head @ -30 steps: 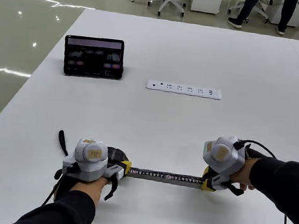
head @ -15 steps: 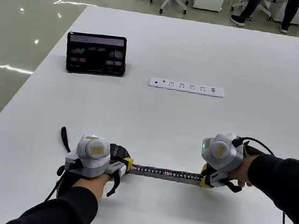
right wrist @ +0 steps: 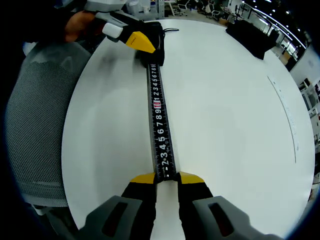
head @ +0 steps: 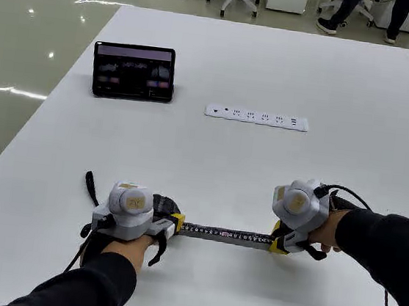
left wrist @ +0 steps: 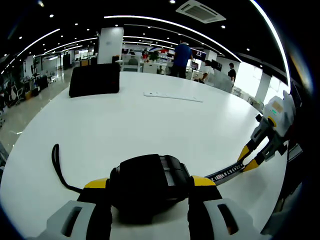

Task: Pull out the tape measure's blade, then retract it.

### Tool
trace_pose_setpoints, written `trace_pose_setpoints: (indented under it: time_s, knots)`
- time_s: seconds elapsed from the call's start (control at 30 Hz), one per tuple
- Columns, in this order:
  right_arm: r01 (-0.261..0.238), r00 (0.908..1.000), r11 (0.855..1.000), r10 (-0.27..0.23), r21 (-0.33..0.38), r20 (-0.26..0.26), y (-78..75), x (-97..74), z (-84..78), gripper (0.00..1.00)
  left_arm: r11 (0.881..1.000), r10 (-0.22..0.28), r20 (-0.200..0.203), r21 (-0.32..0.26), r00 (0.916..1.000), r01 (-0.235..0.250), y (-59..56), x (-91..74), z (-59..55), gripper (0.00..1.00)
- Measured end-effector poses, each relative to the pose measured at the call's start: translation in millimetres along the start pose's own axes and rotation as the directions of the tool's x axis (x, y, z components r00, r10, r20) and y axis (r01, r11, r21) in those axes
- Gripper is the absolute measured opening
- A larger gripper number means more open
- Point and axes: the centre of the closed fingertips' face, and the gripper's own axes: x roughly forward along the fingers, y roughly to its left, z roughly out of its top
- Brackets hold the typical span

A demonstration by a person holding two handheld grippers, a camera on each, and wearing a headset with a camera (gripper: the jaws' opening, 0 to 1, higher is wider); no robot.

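The black tape measure case (left wrist: 148, 185) lies on the white table (head: 273, 72), clamped between the yellow-tipped jaws of my left gripper (left wrist: 150, 186). In the head view the case (head: 162, 209) sits under that left gripper (head: 172, 225) at the near left. A dark blade with white numbers (head: 226, 235) runs from the case to my right gripper (head: 275, 243), which is shut on the blade's end. In the right gripper view the blade (right wrist: 159, 125) stretches away from the closed right gripper (right wrist: 166, 178) toward the case (right wrist: 151, 42). The case's black wrist strap (left wrist: 59, 167) trails on the table.
A dark tablet (head: 133, 71) stands at the far left of the table and a white power strip (head: 256, 117) lies behind the middle. Office chairs and people's legs show beyond the far edge. A black cable (head: 347, 195) runs from the right gripper.
The right gripper has moved left toward the case, so the pulled-out stretch of blade is shorter. The left gripper holds the case in about the same place.
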Motion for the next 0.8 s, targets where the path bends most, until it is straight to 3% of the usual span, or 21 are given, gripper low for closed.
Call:
trace_pose_setpoints:
  time_s: [0.8]
  knots:
    - [-0.002, 0.9997, 1.0, 0.002, -0.003, 0.024, 2.0, 5.5, 14.5, 0.11, 1.0, -0.002, -0.002, -0.002, 1.0, 0.002, -0.2, 0.5, -0.1, 0.57]
